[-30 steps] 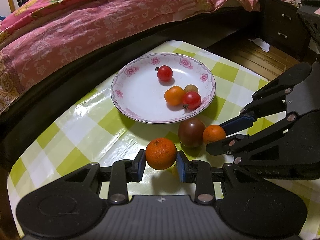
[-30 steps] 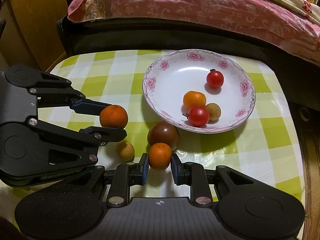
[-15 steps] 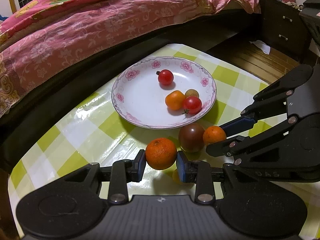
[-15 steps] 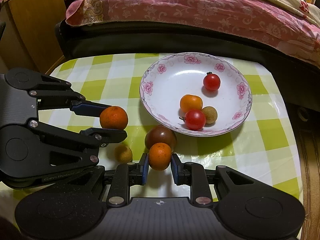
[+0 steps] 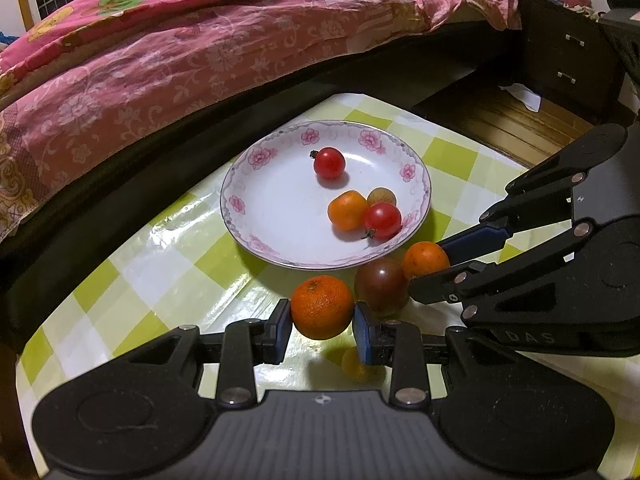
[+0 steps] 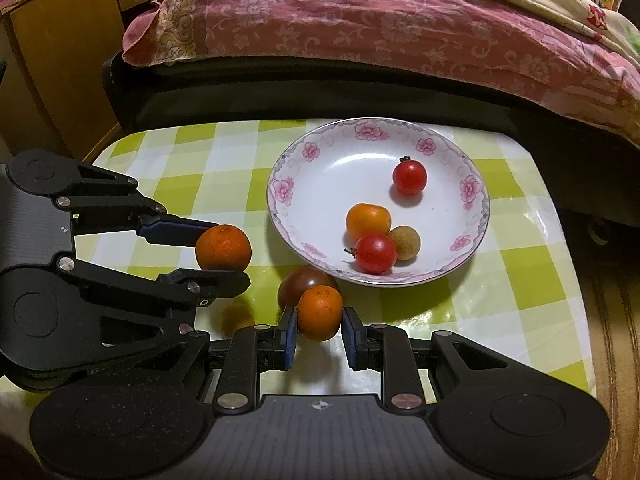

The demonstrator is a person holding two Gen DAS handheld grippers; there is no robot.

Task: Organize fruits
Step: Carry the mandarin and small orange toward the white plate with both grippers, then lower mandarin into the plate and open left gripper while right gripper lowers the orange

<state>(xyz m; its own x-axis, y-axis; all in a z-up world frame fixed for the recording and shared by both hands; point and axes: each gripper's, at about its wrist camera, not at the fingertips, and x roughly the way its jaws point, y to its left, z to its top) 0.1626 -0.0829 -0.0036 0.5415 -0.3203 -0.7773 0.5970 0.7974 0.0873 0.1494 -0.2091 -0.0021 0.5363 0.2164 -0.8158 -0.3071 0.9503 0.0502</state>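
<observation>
The left gripper [image 5: 322, 330] clamps a mandarin [image 5: 322, 306] at lower centre of its view, lifted above the checked tablecloth [image 5: 160, 264]. The right gripper [image 6: 319, 337] grips a smaller orange [image 6: 320, 312] at lower centre of its own view. Behind that orange, a dark tomato [image 6: 305, 285] sits on the cloth just beside the plate [image 6: 312, 200]. The plate, mid-frame in both views, holds two red tomatoes, an orange fruit [image 6: 368, 221] and a brown longan [image 6: 405, 242]; the nearer tomato [image 6: 375, 253] touches both. A small yellowish fruit [image 6: 237, 315] lies on the cloth at lower left, under the left gripper.
</observation>
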